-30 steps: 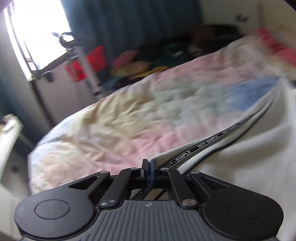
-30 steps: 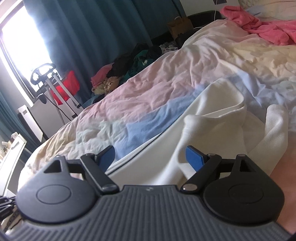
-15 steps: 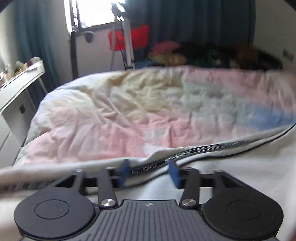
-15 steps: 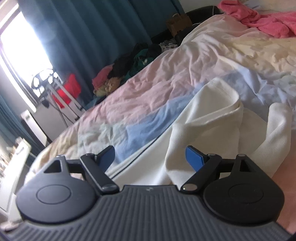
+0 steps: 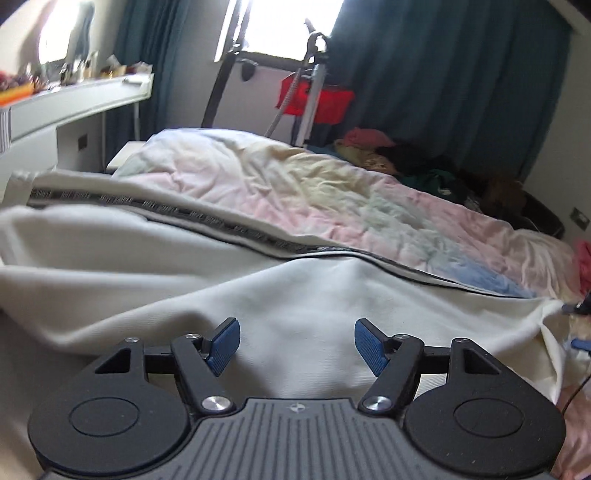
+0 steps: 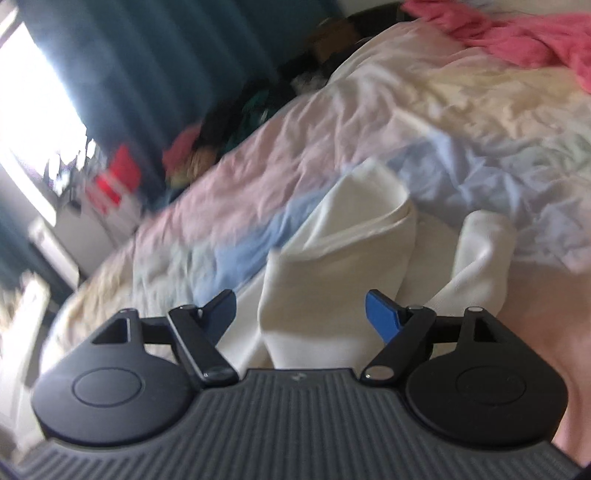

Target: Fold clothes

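Observation:
A white garment (image 5: 229, 280) with a black printed band (image 5: 207, 218) along its edge lies spread over the pastel bedspread (image 5: 332, 192). My left gripper (image 5: 295, 343) is open and empty just above the white cloth. In the right wrist view the same white garment (image 6: 347, 258) shows its folded sleeve and a cuff (image 6: 484, 240) bunched in front. My right gripper (image 6: 303, 314) is open and empty, with the white fold between its jaws but not clamped. The right view is motion blurred.
A pink garment (image 6: 517, 33) lies at the bed's far right. A pile of clothes (image 5: 406, 158) sits beyond the bed by dark teal curtains (image 5: 443, 74). A white desk (image 5: 74, 107) stands at left. A stand with a red bag (image 5: 314, 96) is by the window.
My left gripper let go of the black band and opened wide, then swung left over the white cloth. My right gripper stayed open and moved closer to the folded sleeve.

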{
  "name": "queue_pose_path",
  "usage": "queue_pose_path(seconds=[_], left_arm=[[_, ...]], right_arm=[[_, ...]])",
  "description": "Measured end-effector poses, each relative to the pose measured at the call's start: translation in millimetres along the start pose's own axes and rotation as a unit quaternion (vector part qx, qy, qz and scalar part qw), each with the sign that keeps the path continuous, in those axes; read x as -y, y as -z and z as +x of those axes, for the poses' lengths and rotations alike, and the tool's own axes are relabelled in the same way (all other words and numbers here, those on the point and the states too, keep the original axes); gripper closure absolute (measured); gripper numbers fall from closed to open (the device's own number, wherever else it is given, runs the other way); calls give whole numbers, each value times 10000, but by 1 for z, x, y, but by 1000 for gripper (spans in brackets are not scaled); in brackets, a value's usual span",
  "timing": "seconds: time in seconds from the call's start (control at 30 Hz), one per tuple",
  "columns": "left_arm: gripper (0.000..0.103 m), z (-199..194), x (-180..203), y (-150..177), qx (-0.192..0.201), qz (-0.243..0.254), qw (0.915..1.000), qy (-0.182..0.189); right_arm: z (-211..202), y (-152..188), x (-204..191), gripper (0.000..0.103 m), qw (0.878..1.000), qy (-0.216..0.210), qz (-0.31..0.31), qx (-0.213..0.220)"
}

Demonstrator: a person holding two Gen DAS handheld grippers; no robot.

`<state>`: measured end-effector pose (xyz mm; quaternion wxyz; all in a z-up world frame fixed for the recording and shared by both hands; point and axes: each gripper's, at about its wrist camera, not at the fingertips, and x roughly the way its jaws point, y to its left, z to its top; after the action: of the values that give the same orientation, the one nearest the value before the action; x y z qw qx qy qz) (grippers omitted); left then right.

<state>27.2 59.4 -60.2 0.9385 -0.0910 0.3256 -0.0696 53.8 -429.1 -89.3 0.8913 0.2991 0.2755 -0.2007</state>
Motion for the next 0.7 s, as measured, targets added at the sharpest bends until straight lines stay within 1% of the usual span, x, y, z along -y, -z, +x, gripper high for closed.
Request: queue_pose_path(seconds=[0.1,0.17,0.27,0.37,0.4,0.43,0.47,0.5,0.53,0.57,0.63,0.7], left_arm=[[32,-1,-4,-1,100,27,9999,-107],[32,-2,-5,0,108,-6,9999,-37],[32,-6,-7,1,207,-56,9997,144],[32,-5,-9,3,165,-99,9996,211],[32,-5,-11,3,162,-131,9995,257],[32,-3,-12,2,158,-162,9993,285],[32,-1,-14,1,152,-237,9991,304],[32,1,-16,0,145,-312,9989,323],[32,3,-18,-1,138,-388,9986,342],[32,5,-20,-2,127,-486,9980,385],[33,8,-24,-4,166,-589,9972,438],[34,13,-26,-7,195,-626,9969,432]], right_arm=[[13,5,-13,24,9984,269,-457,-172],[28,6,-21,24,9966,474,-615,-281],[43,0,-26,25,9971,385,-601,-249],[52,-6,-20,25,9991,271,-270,-197],[55,-7,-17,32,9992,290,-212,-175],[57,-8,-14,59,9991,348,-197,-148],[59,-9,-11,75,9989,405,-183,-121],[60,-10,-5,80,9989,458,-91,-79],[57,-13,3,88,9988,482,114,16],[53,-16,9,91,9982,487,324,142],[43,-26,15,92,9962,463,634,368],[32,-43,7,93,9952,443,741,466]])
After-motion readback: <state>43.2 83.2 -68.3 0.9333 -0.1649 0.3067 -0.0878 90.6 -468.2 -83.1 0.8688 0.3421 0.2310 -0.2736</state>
